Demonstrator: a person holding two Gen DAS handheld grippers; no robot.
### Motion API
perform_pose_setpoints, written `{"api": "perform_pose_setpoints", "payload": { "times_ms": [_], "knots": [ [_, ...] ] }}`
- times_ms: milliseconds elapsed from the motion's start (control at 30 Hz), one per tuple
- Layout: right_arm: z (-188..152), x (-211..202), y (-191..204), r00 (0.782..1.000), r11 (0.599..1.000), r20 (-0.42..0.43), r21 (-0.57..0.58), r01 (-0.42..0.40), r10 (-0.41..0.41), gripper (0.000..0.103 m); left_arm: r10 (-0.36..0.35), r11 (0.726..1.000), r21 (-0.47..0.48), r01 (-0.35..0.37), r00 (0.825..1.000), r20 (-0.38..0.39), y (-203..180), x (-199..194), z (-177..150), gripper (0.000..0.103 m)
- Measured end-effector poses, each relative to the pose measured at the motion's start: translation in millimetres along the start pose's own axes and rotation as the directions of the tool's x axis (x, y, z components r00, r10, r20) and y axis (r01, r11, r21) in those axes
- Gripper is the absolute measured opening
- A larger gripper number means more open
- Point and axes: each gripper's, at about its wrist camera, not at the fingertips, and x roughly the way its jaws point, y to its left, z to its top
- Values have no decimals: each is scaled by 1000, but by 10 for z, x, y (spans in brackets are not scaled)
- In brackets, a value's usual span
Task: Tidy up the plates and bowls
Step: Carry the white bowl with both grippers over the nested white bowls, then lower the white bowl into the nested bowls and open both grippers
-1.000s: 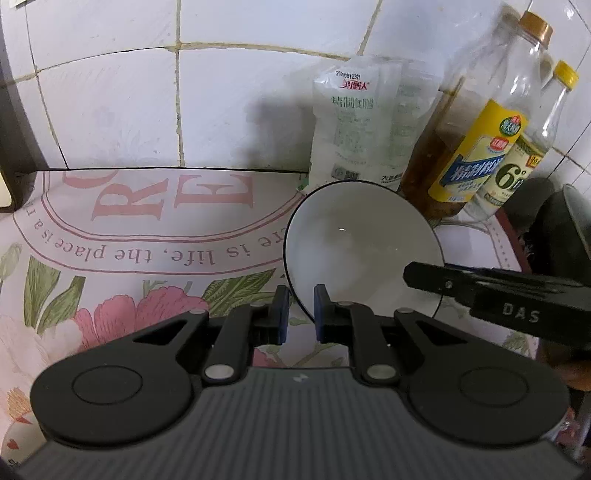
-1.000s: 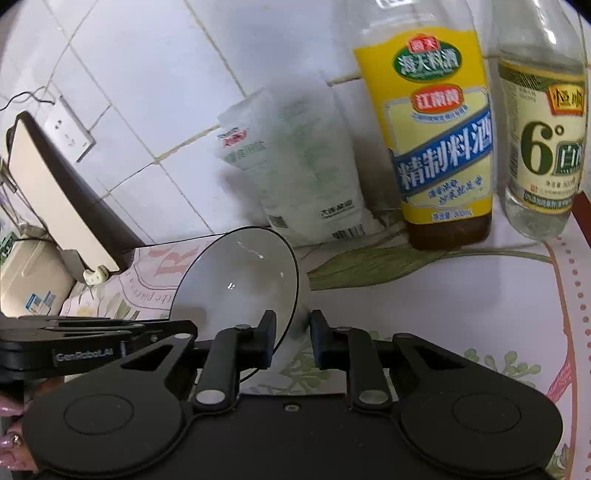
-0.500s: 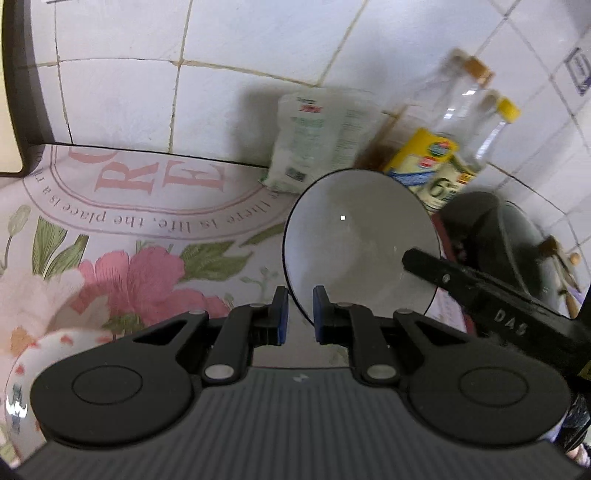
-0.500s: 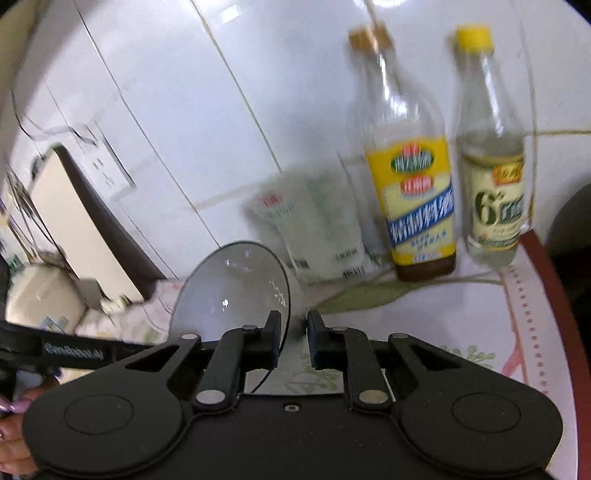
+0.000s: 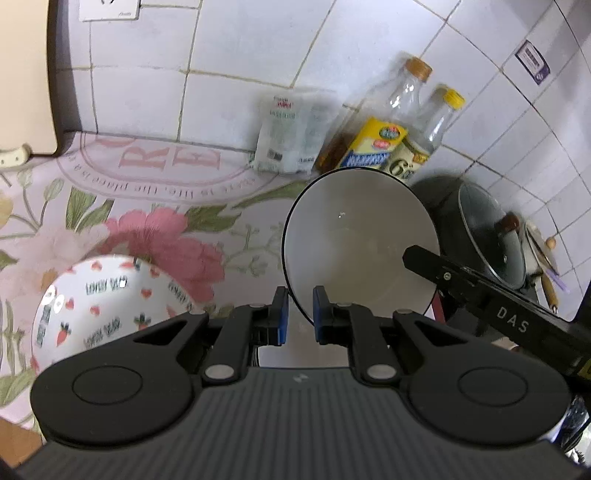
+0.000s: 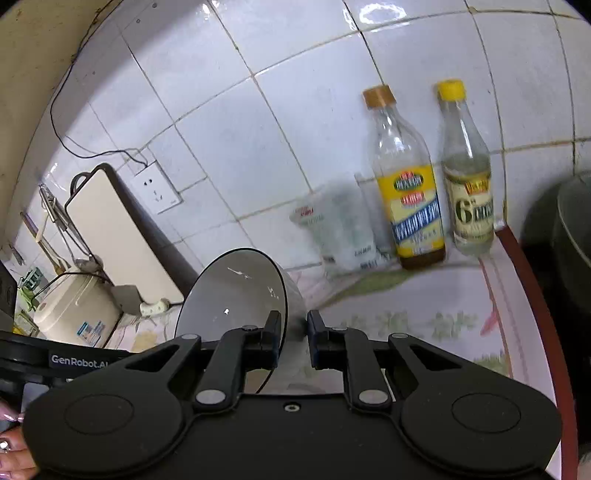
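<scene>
At the far left of the left wrist view we see a pale board (image 5: pixel 26 85) leaning on the tiled wall (image 5: pixel 240 44), with a wall socket (image 5: pixel 109 9) beside it. Below lies the flowered cloth on the worktop (image 5: pixel 155 177). A patterned bowl (image 5: pixel 107 299) with red hearts sits on the cloth, just left of our left tool (image 5: pixel 298 314).

The left tool is clamped on the near rim of the white bowl (image 5: pixel 354 240), which has a thin dark edge and is held tilted up off the worktop, its hollow facing the camera. Behind it stand a white packet (image 5: pixel 291 133), a yellow-labelled bottle (image 5: pixel 384 144) and a yellow-capped bottle (image 5: pixel 424 144) against the wall. To the right, the right tool reaches in and meets the bowl's far rim. Beyond it sits a dark pot with a glass lid (image 5: pixel 491 236).

In the right wrist view, a rice cooker (image 6: pixel 74 310) stands at the left, beside the board. The right tool (image 6: pixel 293 339) is closed on the white bowl's rim, one finger (image 6: pixel 273 339) inside the hollow; the other finger seems to press the outer wall, though that side is partly hidden. The two bottles stand upright and side by side near the worktop's red edge (image 6: pixel 532 295).
</scene>
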Motion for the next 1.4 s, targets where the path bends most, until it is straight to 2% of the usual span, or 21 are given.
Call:
{"api": "perform_pose_setpoints", "payload": {
  "times_ms": [200, 367, 667, 900, 1067, 1400],
  "knots": [
    [-310, -157, 51, 1000, 1000, -27, 12, 10, -9, 19, 28, 1000, 0, -28, 999, -27, -15, -48, -279, 12],
    [-477, -188, -3, 999, 999, -46, 49, 14, -12, 19, 78, 996, 47, -76, 996, -45, -102, -10, -456, 12],
    [-687, -86, -58, 995, 997, -80, 45, 62, -58, 18, 118, 990, 84, -113, 991, -65, -113, 195, -560, 12],
    [-834, 23, 27, 988, 991, -89, -61, 123, -128, 18, 143, 986, 98, -136, 987, -73, -95, 349, -604, 12],
    [-903, 74, 93, 979, 972, -79, -163, 171, -186, 18, 151, 984, 107, -142, 985, -83, -102, 442, -642, 12],
    [-947, 139, 139, 974, 946, -53, -255, 202, -222, 18, 183, 977, 131, -170, 979, -93, -146, 534, -689, 12]
  ]
}}
